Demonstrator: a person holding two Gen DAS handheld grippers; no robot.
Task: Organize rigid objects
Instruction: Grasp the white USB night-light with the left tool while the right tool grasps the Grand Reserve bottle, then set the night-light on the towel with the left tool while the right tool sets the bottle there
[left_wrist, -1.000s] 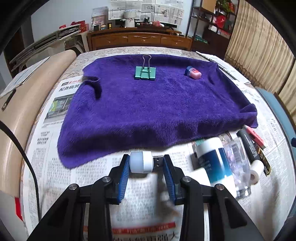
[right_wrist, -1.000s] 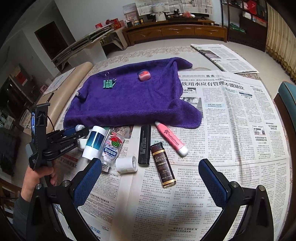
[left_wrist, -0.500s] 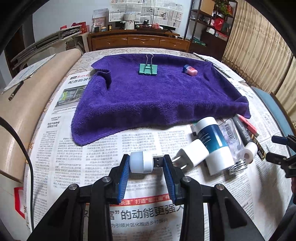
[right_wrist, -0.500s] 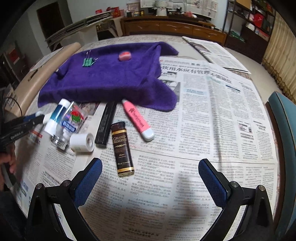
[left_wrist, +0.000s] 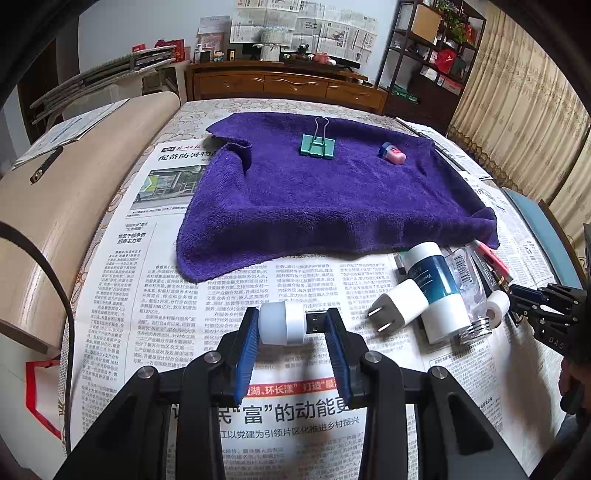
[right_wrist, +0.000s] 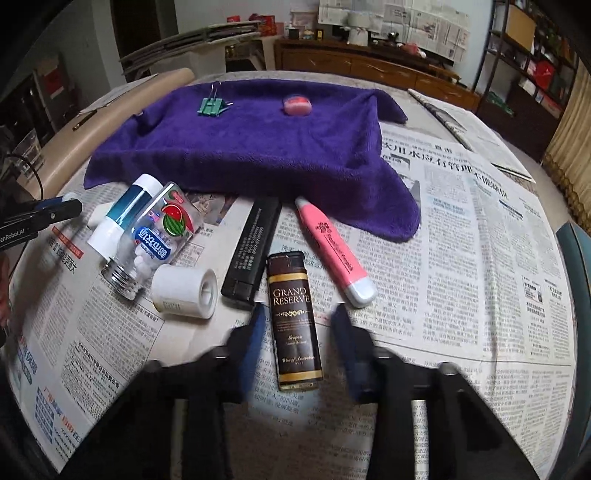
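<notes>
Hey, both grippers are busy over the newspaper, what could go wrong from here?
The right gripper's jaws have just been closing around the brown lighter, which sits nearer one pad; that pad could shove it into the black case beside it. The left gripper pinches the white USB light only by its ends, so it could pivot out.

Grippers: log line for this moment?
left gripper: shut on USB light | right gripper: just closing around lighter, not yet touching
</notes>
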